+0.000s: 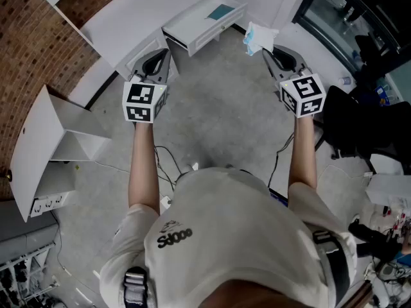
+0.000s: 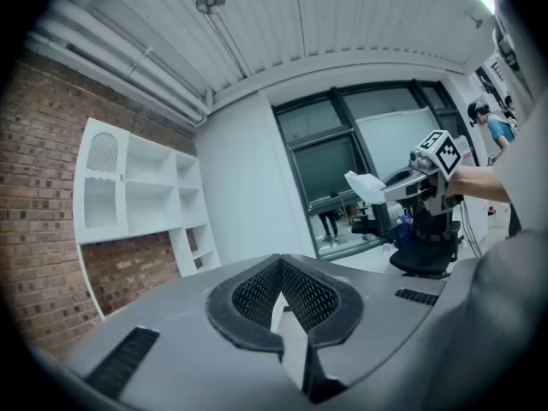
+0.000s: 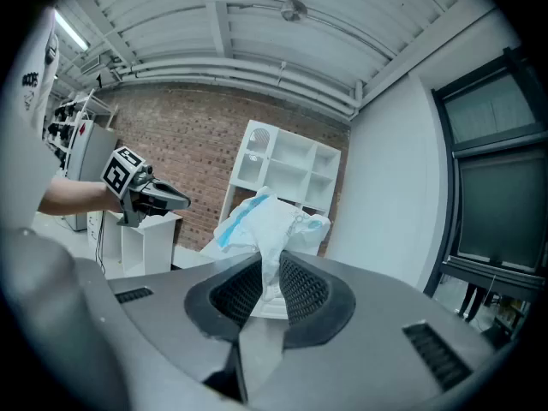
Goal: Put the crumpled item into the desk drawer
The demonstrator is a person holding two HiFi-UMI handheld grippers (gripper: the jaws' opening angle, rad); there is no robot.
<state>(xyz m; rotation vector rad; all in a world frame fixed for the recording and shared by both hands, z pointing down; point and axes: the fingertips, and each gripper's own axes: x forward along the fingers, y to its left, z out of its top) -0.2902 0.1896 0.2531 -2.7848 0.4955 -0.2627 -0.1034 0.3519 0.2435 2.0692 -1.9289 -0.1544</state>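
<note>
The crumpled item (image 1: 259, 38) is a white wad with blue patches, and my right gripper (image 1: 267, 51) is shut on it, held in the air to the right of the desk. In the right gripper view the crumpled item (image 3: 267, 223) bulges out above the right gripper's (image 3: 265, 291) pads. The white desk (image 1: 128, 24) stands ahead, its drawer (image 1: 192, 29) pulled open with a teal patch inside. My left gripper (image 1: 160, 56) hovers just left of the drawer's front, shut and empty; in its own view the left gripper (image 2: 282, 296) has its pads together.
A white shelf unit (image 1: 51, 146) stands by the brick wall at the left. A black office chair (image 1: 350, 130) and cluttered gear are at the right. Cables (image 1: 170, 162) run over the grey floor near my feet.
</note>
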